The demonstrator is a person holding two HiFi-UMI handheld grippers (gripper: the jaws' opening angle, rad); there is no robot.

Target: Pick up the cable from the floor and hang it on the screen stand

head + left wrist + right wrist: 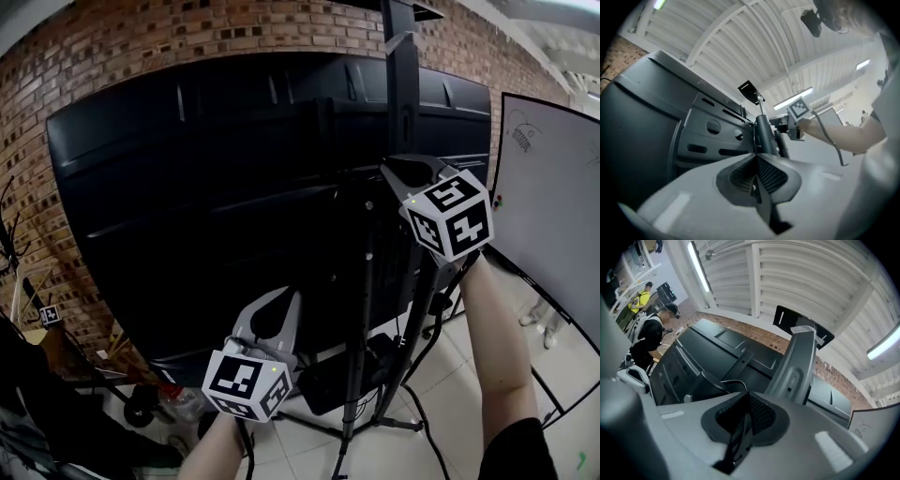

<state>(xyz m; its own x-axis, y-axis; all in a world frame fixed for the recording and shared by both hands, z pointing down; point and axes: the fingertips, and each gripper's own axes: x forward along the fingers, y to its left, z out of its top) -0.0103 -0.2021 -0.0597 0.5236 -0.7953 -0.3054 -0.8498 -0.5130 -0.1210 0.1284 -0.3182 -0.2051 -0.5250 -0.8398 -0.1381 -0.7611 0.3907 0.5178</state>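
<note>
The big black screen (234, 187) shows me its back, mounted on a dark stand pole (403, 94). My right gripper (394, 171) is raised against that pole near the screen's upper part. It is shut on the thin black cable (723, 381), which curls out just past the jaw tips (746, 394) beside the stand upright (797, 362). Seen from the left gripper view, the cable (830, 138) hangs down from the right gripper. My left gripper (284, 298) is lower, in front of the screen's bottom edge, with its jaws (756, 157) closed together and aimed at the pole (764, 136).
A whiteboard (553, 206) stands at the right. Behind the screen is a brick wall (141, 47). The stand's legs (375, 422) spread over the tiled floor, with clutter at the lower left. A person with a backpack (647, 333) stands far off.
</note>
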